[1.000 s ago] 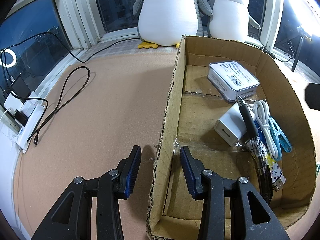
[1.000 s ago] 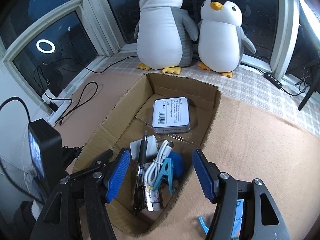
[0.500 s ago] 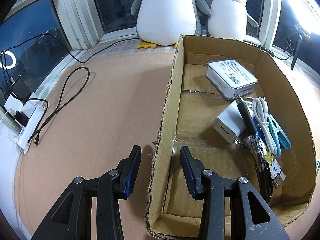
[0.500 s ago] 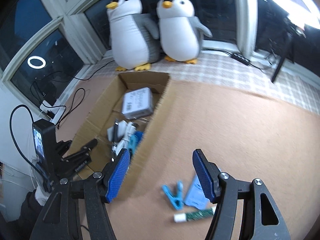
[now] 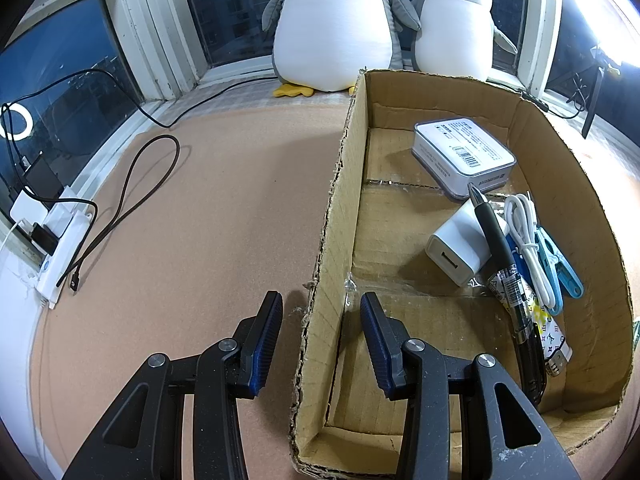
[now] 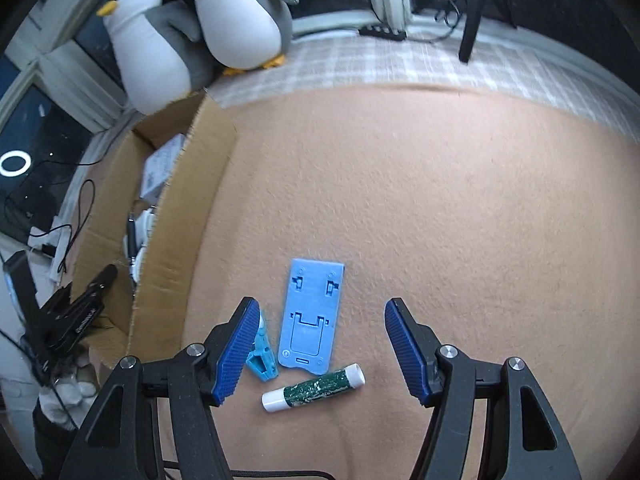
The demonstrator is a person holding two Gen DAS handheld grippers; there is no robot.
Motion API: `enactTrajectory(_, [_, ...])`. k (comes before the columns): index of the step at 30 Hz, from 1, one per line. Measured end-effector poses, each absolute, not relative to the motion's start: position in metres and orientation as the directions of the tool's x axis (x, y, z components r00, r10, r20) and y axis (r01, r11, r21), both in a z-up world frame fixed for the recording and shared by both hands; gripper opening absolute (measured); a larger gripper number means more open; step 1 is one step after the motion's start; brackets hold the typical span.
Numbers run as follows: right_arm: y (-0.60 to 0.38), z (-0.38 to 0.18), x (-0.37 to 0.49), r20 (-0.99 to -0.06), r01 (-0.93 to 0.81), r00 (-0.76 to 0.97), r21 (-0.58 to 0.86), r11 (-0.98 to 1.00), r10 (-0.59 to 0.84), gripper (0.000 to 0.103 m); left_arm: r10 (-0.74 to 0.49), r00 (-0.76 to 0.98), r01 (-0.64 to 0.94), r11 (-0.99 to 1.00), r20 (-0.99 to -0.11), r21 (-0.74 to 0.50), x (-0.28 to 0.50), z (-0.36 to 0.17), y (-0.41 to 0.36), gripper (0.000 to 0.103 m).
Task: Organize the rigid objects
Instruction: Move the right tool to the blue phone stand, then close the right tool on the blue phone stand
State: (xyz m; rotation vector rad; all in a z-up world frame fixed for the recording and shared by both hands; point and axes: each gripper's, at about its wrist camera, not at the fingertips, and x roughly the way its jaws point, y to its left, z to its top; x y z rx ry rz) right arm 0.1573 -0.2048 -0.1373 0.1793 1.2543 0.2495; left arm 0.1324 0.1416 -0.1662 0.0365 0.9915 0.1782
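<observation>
Strong fisheye bending and dark vignetted corners in both views, left wrist view sharp with white glare blown out at upper right, dark night windows [image 5: 72, 64], ring light reflection [image 6: 15, 163], right wrist view slightly blurred, soft shadows beside the cardboard box [image 5: 332, 216].

left tool [image 5: 320, 332] narrowed, right tool [image 6: 318, 354] spread.

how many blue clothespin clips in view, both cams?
2. One clip lies inside the cardboard box by the white cable; the other clip lies on the mat beside the blue stand, partly behind a right-gripper finger. More could be hidden under the box's pile.
</observation>
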Motion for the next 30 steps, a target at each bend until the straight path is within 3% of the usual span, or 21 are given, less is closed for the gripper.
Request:
enactTrajectory(12, [-0.177, -0.163, 0.174, -0.958, -0.061, 0.247, 0.133, 0.989, 0.144, 0.055, 0.135, 0.542, -0.13, 0.989, -0.829, 0.076, 0.132, -0.165, 0.148, 0.044])
enactTrajectory(18, [-0.165, -0.163, 0.172, -0.961, -0.101, 0.268, 0.04, 0.994, 0.066, 0.045, 0.127, 0.546, -0.128, 0.989, -0.828, 0.067, 0.132, -0.166, 0.148, 0.044])
enactTrajectory(20, [-0.161, -0.163, 0.17, -0.96, -0.133, 0.274, 0.012, 0.991, 0.048, 0.037, 0.125, 0.546, -0.127, 0.99, -0.828, 0.065, 0.133, -0.167, 0.148, 0.044])
enactTrajectory(30, [-0.177, -0.162, 0.173, -0.954, -0.134, 0.285, 0.057, 0.989, 0.093, 0.034, 0.12, 0.549, -0.127, 0.99, -0.827, 0.059, 0.133, -0.167, 0.148, 0.044])
